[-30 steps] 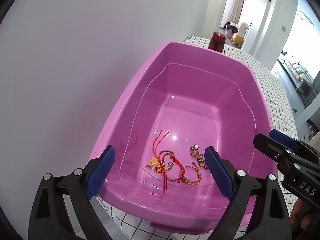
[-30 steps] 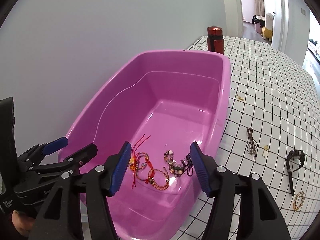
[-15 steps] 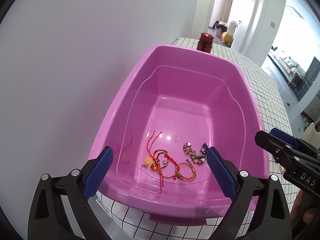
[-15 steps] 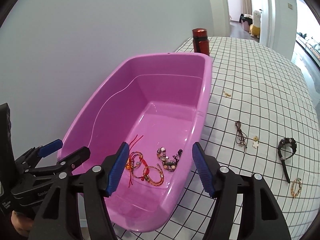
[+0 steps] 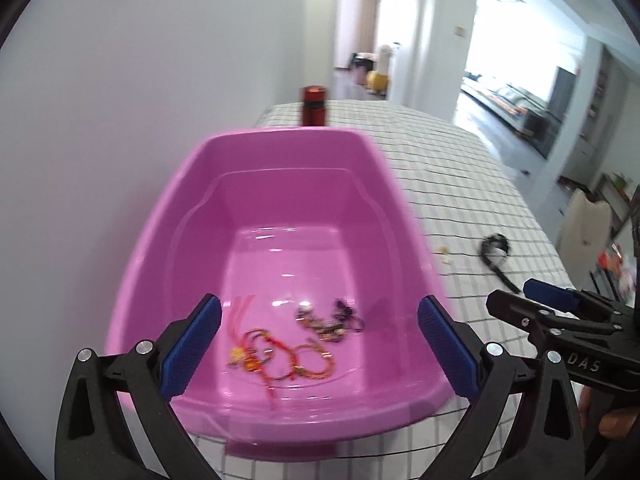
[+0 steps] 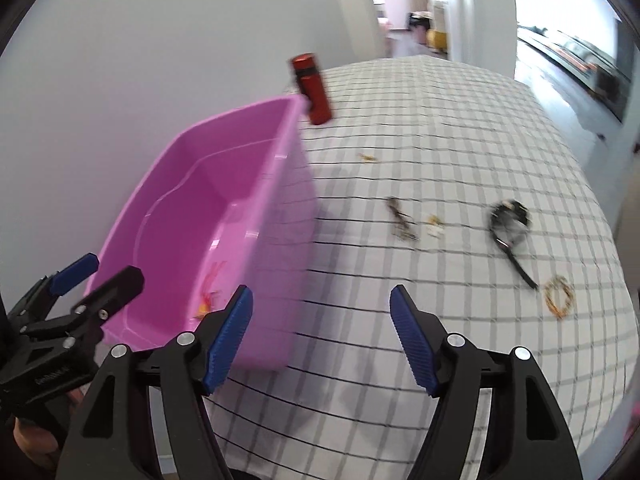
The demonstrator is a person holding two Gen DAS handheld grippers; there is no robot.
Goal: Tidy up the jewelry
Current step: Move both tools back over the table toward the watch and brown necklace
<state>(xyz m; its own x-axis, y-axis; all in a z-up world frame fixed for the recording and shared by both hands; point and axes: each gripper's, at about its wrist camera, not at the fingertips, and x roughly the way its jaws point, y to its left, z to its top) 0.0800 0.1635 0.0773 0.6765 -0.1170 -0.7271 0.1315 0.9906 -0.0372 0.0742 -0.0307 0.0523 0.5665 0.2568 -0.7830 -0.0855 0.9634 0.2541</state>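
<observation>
Both black tongs with blue ribbed pads are spreading wider, and nothing sits between either pair. Left gripper (image 5: 318, 340) hangs over the near end of the glossy pink plastic tub (image 5: 168, 216), its pads well apart. Right gripper (image 6: 320, 338) hovers beside the tub's outer wall, over the white cloth with a black grid (image 6: 440, 128). Inside the tub, near its front, lie a tangle of red and gold cord bracelets (image 5: 280, 354) and a dark beaded bracelet (image 5: 330, 320). Out on the cloth rest a black wristwatch (image 6: 510, 226), a gold chain bracelet (image 6: 560, 300), a thin brown cord (image 6: 400, 220) and a small pale charm (image 6: 434, 226). Behind the tub stands a red metal flask (image 6: 312, 88).
</observation>
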